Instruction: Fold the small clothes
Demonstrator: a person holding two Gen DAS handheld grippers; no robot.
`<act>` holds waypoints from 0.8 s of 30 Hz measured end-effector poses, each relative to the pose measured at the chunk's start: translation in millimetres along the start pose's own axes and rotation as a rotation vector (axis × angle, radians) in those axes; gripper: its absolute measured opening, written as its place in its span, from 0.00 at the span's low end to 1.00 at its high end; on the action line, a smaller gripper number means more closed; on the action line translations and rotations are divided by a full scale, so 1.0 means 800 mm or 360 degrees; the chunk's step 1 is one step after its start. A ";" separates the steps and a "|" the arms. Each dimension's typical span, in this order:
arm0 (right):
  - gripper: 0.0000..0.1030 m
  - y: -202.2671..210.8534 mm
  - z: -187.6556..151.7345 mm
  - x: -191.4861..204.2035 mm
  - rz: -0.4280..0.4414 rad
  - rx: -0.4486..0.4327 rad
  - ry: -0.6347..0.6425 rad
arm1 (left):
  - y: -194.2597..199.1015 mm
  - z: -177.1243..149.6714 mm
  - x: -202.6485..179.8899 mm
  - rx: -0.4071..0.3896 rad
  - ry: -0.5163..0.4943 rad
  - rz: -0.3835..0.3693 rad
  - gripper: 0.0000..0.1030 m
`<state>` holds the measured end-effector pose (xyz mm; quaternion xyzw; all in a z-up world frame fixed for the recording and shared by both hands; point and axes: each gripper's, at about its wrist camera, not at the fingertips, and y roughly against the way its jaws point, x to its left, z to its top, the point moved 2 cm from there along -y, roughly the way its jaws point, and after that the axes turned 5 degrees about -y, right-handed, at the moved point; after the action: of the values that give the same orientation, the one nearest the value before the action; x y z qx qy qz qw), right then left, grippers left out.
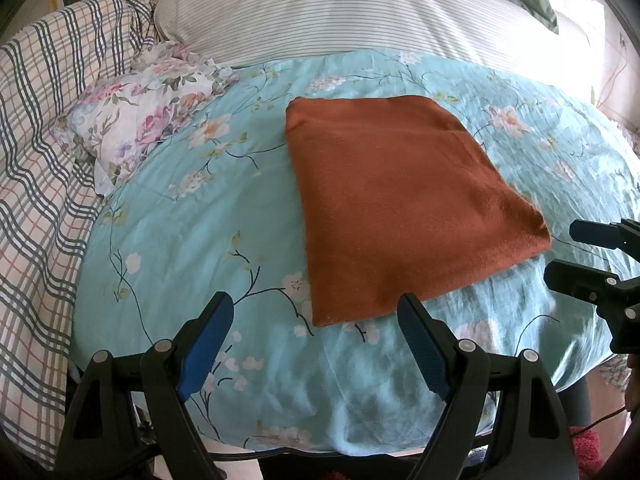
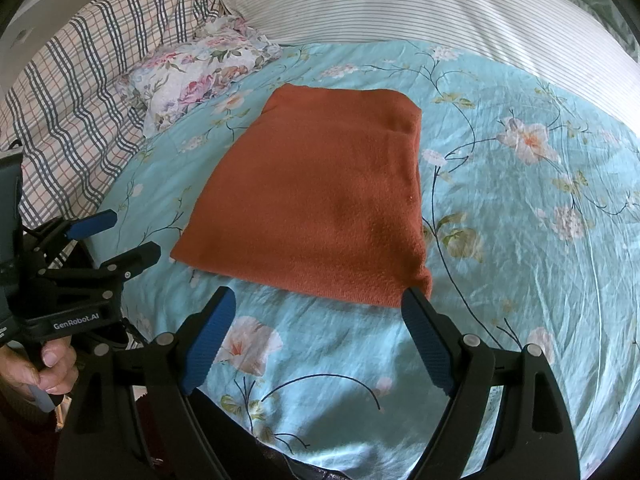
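A rust-orange knit garment [image 1: 400, 204] lies folded into a flat rectangle on the turquoise floral bedsheet [image 1: 192, 240]; it also shows in the right wrist view [image 2: 320, 200]. My left gripper [image 1: 316, 304] is open and empty, just short of the garment's near edge; it shows at the left of the right wrist view [image 2: 132, 236]. My right gripper [image 2: 318, 300] is open and empty, its right finger close to the garment's near right corner; it shows at the right edge of the left wrist view [image 1: 560, 252].
A floral pillow [image 1: 144, 112] lies at the far left of the sheet. A plaid quilt [image 1: 44, 160] is bunched along the left side. A striped duvet [image 1: 360, 12] lies across the back. The bed's near edge [image 1: 280, 446] is just below the grippers.
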<state>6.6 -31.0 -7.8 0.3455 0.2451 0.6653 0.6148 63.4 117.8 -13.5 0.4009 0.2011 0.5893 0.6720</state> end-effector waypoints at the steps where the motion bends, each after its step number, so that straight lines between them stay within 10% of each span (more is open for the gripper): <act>1: 0.83 0.000 0.000 0.001 0.0000 0.0000 0.0000 | 0.000 0.000 0.000 0.0000 0.0001 0.0002 0.82; 24: 0.83 -0.004 0.020 -0.009 0.0013 -0.0006 0.0010 | -0.013 0.020 0.015 -0.0031 -0.0019 0.0005 0.82</act>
<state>20.9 -39.4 -1.1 0.3433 0.2444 0.6694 0.6118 84.6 124.4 -9.4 0.3981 0.1907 0.5900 0.6761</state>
